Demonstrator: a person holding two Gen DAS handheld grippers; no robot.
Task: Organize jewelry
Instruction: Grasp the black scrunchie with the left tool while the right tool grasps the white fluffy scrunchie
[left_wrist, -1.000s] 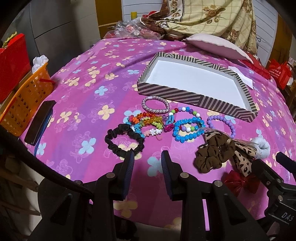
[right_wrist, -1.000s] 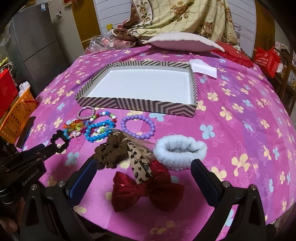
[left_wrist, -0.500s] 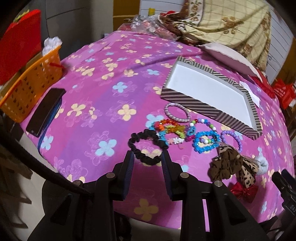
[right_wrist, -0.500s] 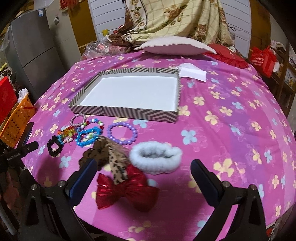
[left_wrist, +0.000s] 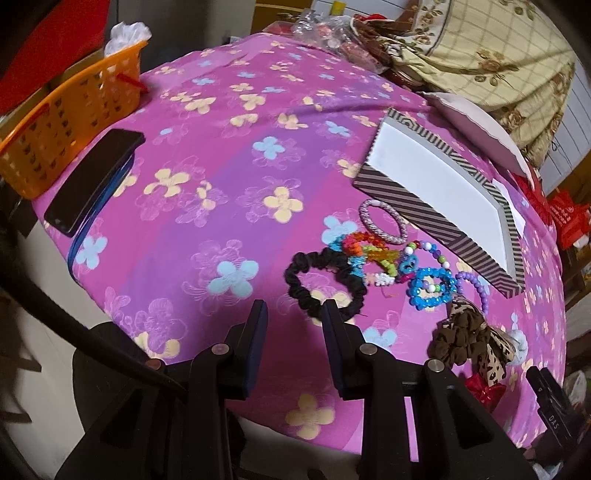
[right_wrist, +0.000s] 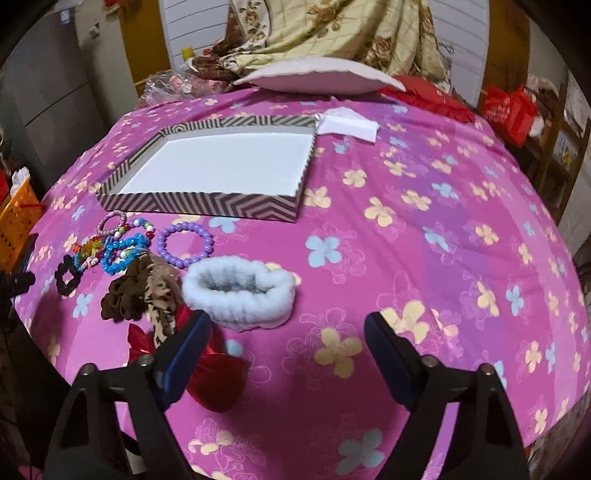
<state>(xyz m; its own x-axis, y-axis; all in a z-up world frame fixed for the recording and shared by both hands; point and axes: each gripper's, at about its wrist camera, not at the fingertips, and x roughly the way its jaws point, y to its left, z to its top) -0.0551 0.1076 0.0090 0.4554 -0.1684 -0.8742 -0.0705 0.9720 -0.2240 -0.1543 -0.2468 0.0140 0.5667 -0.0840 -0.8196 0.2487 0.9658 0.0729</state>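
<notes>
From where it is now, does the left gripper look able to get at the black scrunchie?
Probably yes. The left gripper is open just short of the black scrunchie, nothing lying between them; only the bead bracelets touch its far side.

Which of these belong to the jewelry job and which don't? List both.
Job: striped tray, purple bead bracelet, blue bead bracelet, black scrunchie, white fluffy band, red bow.
Lying about: orange basket, phone, pillow.
</notes>
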